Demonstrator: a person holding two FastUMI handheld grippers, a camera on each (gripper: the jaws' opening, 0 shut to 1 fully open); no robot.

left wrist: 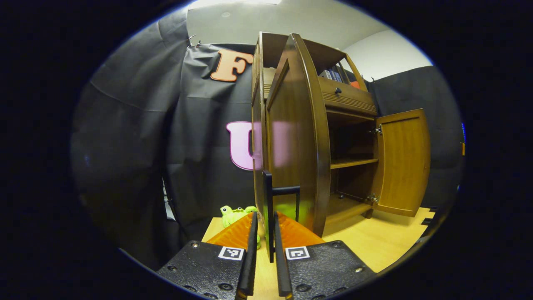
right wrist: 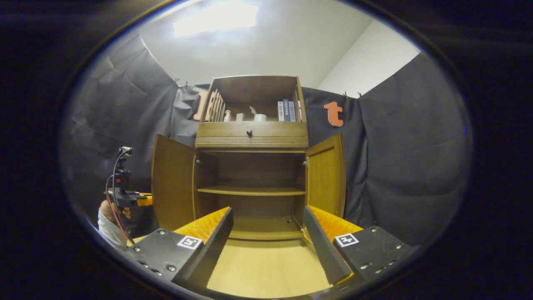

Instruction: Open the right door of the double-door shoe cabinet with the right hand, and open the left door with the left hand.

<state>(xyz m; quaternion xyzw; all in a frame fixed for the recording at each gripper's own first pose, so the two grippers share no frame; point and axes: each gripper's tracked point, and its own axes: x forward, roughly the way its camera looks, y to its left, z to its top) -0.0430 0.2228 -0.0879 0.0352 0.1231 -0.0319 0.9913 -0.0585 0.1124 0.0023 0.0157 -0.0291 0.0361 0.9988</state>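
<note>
Left claw [left wrist: 263, 233] grips door handle [left wrist: 270, 208].

left gripper view: the open left door [left wrist: 291, 137] hid the cabinet's left interior and part of a green toy [left wrist: 234, 214] on the tabletop [left wrist: 374, 246]. right gripper view: the left claw [right wrist: 143, 201] sat partly behind that door; the holding hand [right wrist: 109, 211] was cut off. top-shelf items [right wrist: 260, 116] were too small to identify.
</note>
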